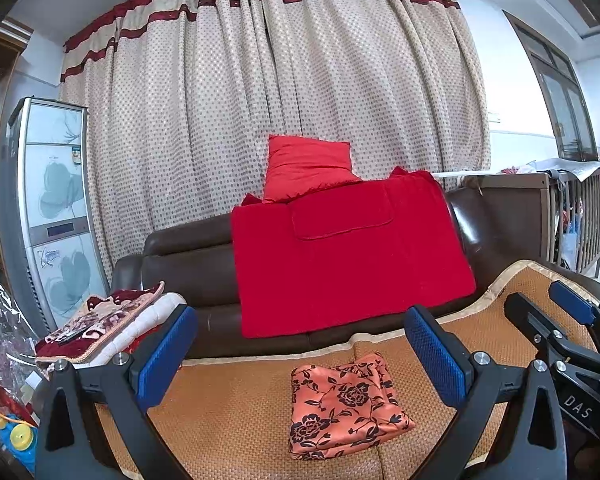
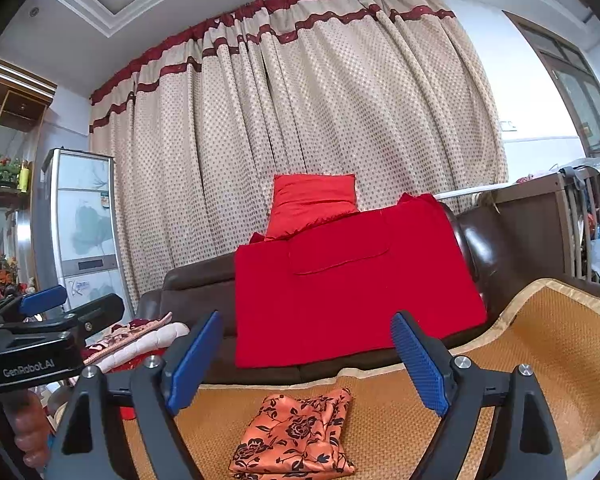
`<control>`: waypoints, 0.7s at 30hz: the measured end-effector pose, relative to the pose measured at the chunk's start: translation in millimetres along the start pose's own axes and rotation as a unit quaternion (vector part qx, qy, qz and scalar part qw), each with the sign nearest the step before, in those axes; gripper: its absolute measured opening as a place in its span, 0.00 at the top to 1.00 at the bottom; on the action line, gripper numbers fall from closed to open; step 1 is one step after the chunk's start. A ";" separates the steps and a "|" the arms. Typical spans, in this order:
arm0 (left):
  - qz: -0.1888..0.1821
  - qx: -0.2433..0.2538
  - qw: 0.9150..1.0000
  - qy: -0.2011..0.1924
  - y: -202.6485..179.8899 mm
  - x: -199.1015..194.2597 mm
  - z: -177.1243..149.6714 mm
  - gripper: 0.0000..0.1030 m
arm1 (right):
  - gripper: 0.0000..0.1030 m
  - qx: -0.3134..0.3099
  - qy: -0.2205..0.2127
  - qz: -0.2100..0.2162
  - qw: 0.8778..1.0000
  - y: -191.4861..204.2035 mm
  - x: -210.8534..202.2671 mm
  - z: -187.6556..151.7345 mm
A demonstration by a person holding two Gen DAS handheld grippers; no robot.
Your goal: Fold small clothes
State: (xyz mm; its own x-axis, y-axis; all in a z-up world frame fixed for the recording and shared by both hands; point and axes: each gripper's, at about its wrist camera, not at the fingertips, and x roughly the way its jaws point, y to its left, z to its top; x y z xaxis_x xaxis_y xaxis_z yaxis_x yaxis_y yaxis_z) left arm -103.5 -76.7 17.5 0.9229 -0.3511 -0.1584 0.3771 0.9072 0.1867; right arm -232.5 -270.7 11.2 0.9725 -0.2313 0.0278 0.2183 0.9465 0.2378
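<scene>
- Folded orange floral garment [image 1: 346,404] [image 2: 296,436]: flat on woven seat mat [image 1: 228,412] [image 2: 540,344], mid-seat, fwd of red blanket [image 1: 348,256] [image 2: 352,292] draped over sofa back.
- L gripper [image 1: 302,356]: spread wide, holding nothing, above mat, near side of garment.
- R gripper [image 2: 308,360]: likewise wide, nothing held, off the garment.
- Red cushion [image 1: 306,166] [image 2: 314,202] above blanket, against dotted curtain [image 1: 260,92].

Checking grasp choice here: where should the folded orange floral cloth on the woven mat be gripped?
Probably at the near right corner of the folded orange floral cloth, coming from above: its layered edges lie loose there, while the rest lies flat on the woven mat.
</scene>
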 end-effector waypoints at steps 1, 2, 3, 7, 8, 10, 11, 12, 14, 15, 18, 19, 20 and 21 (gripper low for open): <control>-0.001 0.000 1.000 0.000 -0.3 -0.1 -0.4 0.00 | 0.14 0.001 0.001 0.000 1.000 -0.4 0.9 -0.3; -0.001 0.000 1.000 0.000 -0.6 0.1 -0.4 0.00 | 0.14 0.001 0.002 0.001 1.000 -1.2 2.0 -0.1; -0.002 0.000 1.000 0.000 -0.9 0.4 -0.4 0.00 | 0.14 0.000 0.002 0.002 1.000 -1.0 2.5 -0.7; -0.002 -0.001 1.000 0.001 -0.8 0.4 -1.1 0.00 | 0.14 -0.002 0.007 0.002 1.000 1.2 4.2 -4.0; -0.002 0.000 1.000 0.001 -0.5 0.6 -1.2 0.00 | 0.14 -0.001 0.008 0.001 1.000 2.3 4.4 -5.4; -0.002 -0.001 1.000 0.002 -0.4 0.8 -2.1 0.00 | 0.14 -0.001 0.010 0.001 1.000 3.3 5.2 -7.1; -0.002 -0.002 1.000 0.003 -0.2 0.9 -2.7 0.00 | 0.14 -0.001 0.012 0.001 1.000 3.7 6.0 -8.1; -0.002 -0.002 1.000 0.003 0.2 1.2 -3.2 0.00 | 0.14 -0.002 0.012 0.001 1.000 3.8 6.4 -8.8; -0.004 -0.002 1.000 0.004 0.6 1.6 -3.8 0.00 | 0.14 0.000 0.015 0.002 1.000 4.1 7.8 -9.7; -0.004 -0.002 1.000 0.004 0.5 1.7 -4.1 0.00 | 0.14 0.001 0.016 0.003 1.000 4.3 8.3 -10.8; -0.003 -0.003 1.000 0.004 0.6 2.1 -4.5 0.00 | 0.14 0.004 0.022 0.003 1.000 4.6 10.7 -13.1; -0.002 -0.003 1.000 0.004 0.9 2.3 -4.9 0.00 | 0.14 0.004 0.023 0.003 1.000 5.0 11.6 -13.8; -0.001 -0.003 1.000 0.004 2.2 2.7 -5.5 0.00 | 0.14 0.003 0.025 0.003 1.000 5.7 12.3 -14.4; 0.001 -0.003 1.000 0.004 3.1 3.5 -6.0 0.00 | 0.14 0.001 0.026 0.003 1.000 6.2 12.8 -14.7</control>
State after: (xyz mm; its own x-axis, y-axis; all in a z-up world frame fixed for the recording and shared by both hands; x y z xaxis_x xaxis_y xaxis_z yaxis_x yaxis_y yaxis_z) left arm -99.7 -73.7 11.8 0.9227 -0.3481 -0.1658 0.3755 0.9090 0.1810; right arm -217.4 -264.5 -1.2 0.9766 -0.2138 -0.0215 0.2127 0.9472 0.2400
